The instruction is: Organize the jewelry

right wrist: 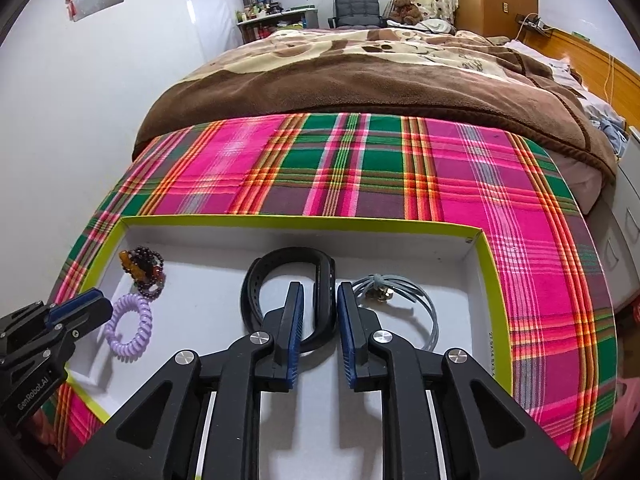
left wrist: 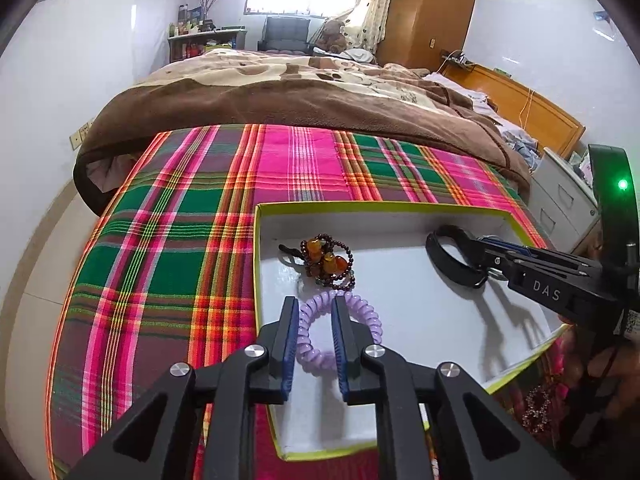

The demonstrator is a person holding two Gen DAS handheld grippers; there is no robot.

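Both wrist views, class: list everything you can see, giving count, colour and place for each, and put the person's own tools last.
Box: one, white inside, yellow-green rim, on the plaid cloth.
Plaid cloth: one, pink, green and orange, under the box.
Bead bracelet: one, dark red with amber pieces, box's far left.
Coil hair tie: one, lilac, nearer than the beads.
Wristband: one, black, box's middle.
Cord piece: one, grey, box's right.
Blanket: one, brown, on the bed behind.
Left gripper: open astride the hair tie.
Right gripper: open astride the wristband.
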